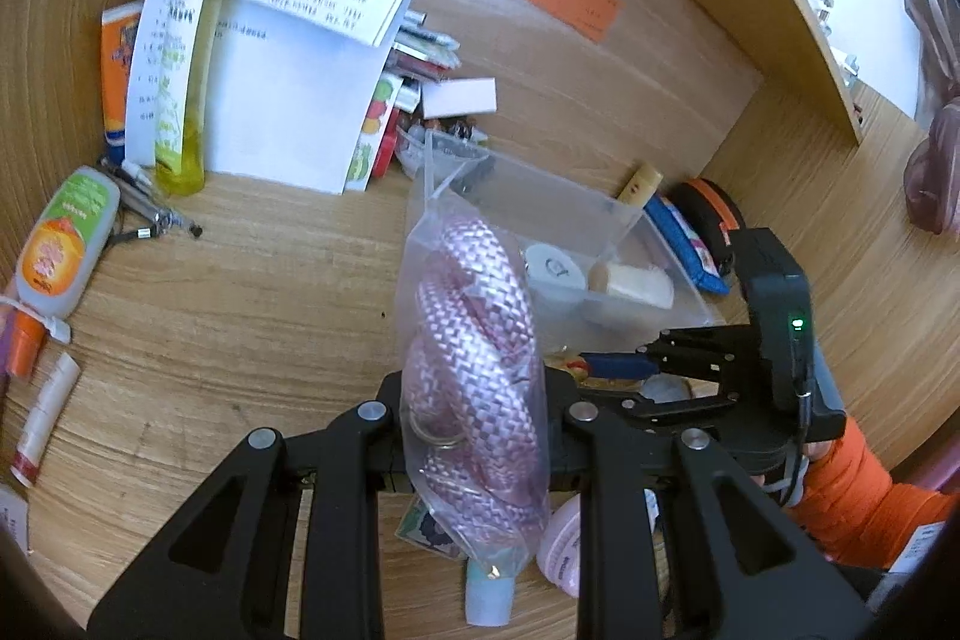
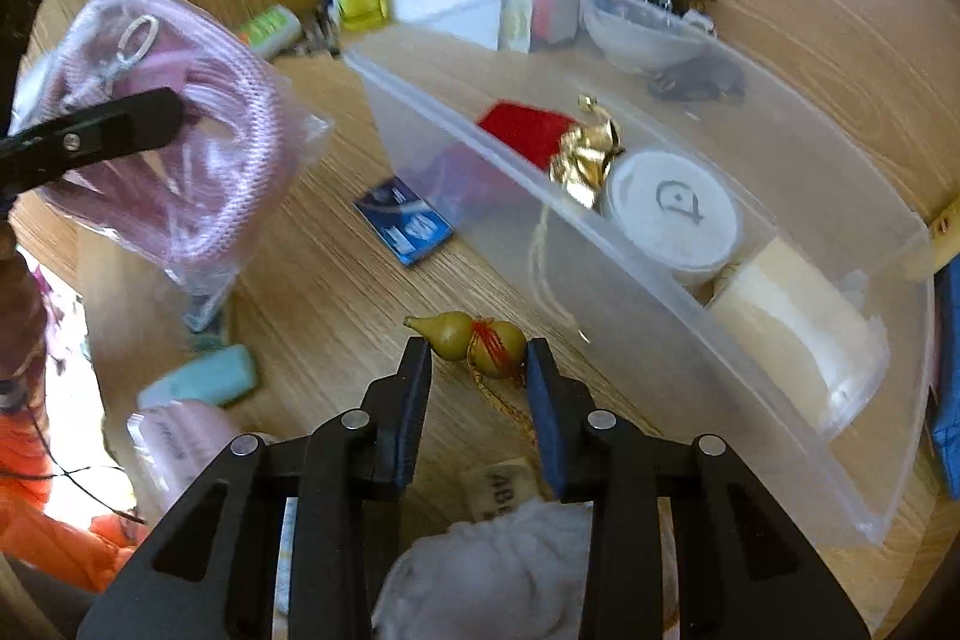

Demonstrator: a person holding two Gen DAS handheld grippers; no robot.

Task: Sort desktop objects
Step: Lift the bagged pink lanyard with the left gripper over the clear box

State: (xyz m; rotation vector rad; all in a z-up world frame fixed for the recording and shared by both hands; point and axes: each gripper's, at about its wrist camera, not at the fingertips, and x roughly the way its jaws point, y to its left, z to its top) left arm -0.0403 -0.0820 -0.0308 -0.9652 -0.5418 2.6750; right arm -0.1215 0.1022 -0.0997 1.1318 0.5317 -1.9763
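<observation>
My left gripper (image 1: 474, 400) is shut on a clear bag of pink rope (image 1: 474, 340) and holds it above the desk, left of the clear plastic bin (image 1: 624, 214). The bag also shows in the right wrist view (image 2: 186, 130), with a left finger (image 2: 108, 124) across it. My right gripper (image 2: 477, 358) is open, low over the desk, with a small olive gourd charm (image 2: 474, 337) lying between its fingertips, just in front of the bin (image 2: 600, 250). The bin holds a red pouch (image 2: 528, 130), a white round lid (image 2: 672, 214) and a cream roll (image 2: 792, 316).
A yellow spray bottle (image 1: 186, 58), papers (image 1: 288, 58), an orange-labelled bottle (image 1: 60, 244) and pens (image 1: 150, 214) stand near the back wall. A blue card (image 2: 402, 220), a teal eraser (image 2: 210, 379), a pink jar (image 2: 174, 442) and white fluff (image 2: 492, 568) lie on the desk.
</observation>
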